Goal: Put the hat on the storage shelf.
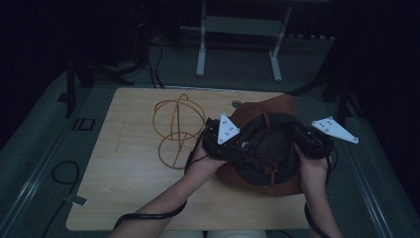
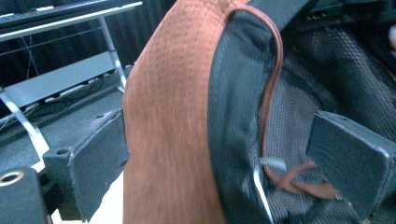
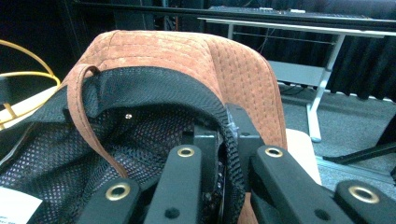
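Observation:
A brown suede hat (image 1: 277,106) with black mesh lining (image 1: 265,148) is held upside down over the right side of the table, between both grippers. My left gripper (image 1: 240,145) is at its left rim. In the left gripper view the jaws stand wide apart around the hat's rim (image 2: 187,116), one outside on the suede, one inside on the mesh, so my left gripper (image 2: 224,140) is open. My right gripper (image 1: 301,143) is at the right rim. In the right gripper view my right gripper (image 3: 224,135) is shut on the mesh-lined edge of the hat (image 3: 177,51). A brown chin cord (image 3: 88,116) hangs inside.
A yellow cable (image 1: 176,126) lies in loops on the wooden table (image 1: 129,188), left of the hat. A small round disc (image 1: 236,104) sits near the far edge. A white metal frame (image 1: 237,25) stands on the floor beyond. Black cables (image 1: 64,173) lie on the floor at left.

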